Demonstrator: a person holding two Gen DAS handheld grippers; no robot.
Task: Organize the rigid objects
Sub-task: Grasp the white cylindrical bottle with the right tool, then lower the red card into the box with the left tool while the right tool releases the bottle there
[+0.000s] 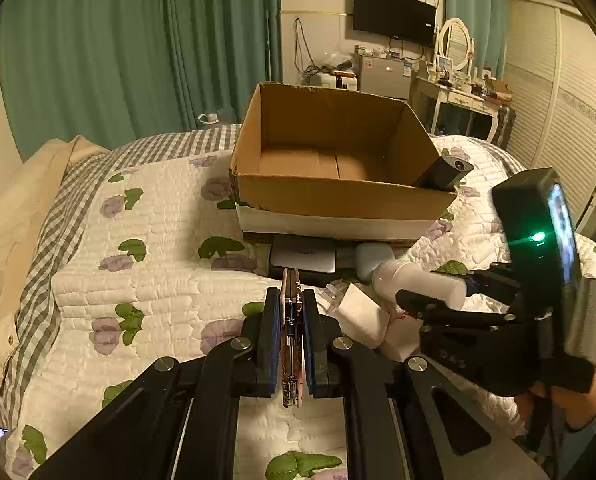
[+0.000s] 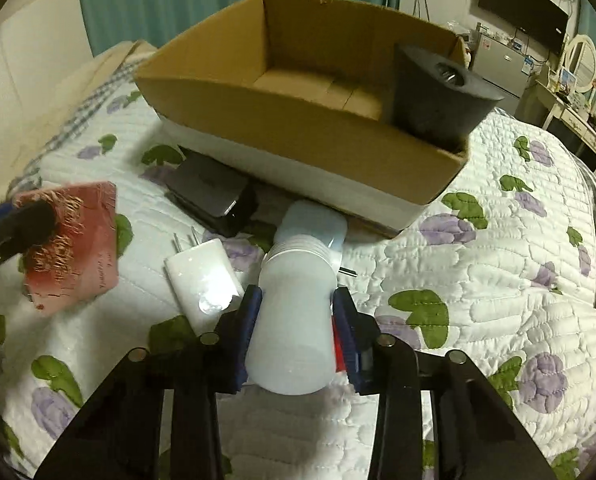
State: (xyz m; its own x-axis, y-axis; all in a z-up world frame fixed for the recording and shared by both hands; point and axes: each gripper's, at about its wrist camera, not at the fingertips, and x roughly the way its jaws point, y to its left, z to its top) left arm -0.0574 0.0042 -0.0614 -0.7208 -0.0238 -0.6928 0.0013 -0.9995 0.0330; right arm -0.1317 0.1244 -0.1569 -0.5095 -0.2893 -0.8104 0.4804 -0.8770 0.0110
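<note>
Nearest, the left gripper [image 1: 292, 344] is clamped edge-on across a thin pink card [image 1: 291, 320], a grip suited to its flat shape, lifting it clear of the quilt [image 1: 146, 280]. The right gripper [image 2: 296, 320] has its jaws pressed against the sides of a translucent white plastic bottle [image 2: 294, 312] lying with its cap pointing away. A white plug charger [image 2: 202, 284] lies just beside the bottle. Beyond, a grey power bank [image 2: 210, 192] rests against the cardboard box [image 2: 298, 128], the likely destination, which holds one dark wedge-shaped device [image 2: 437, 100] in a corner.
</note>
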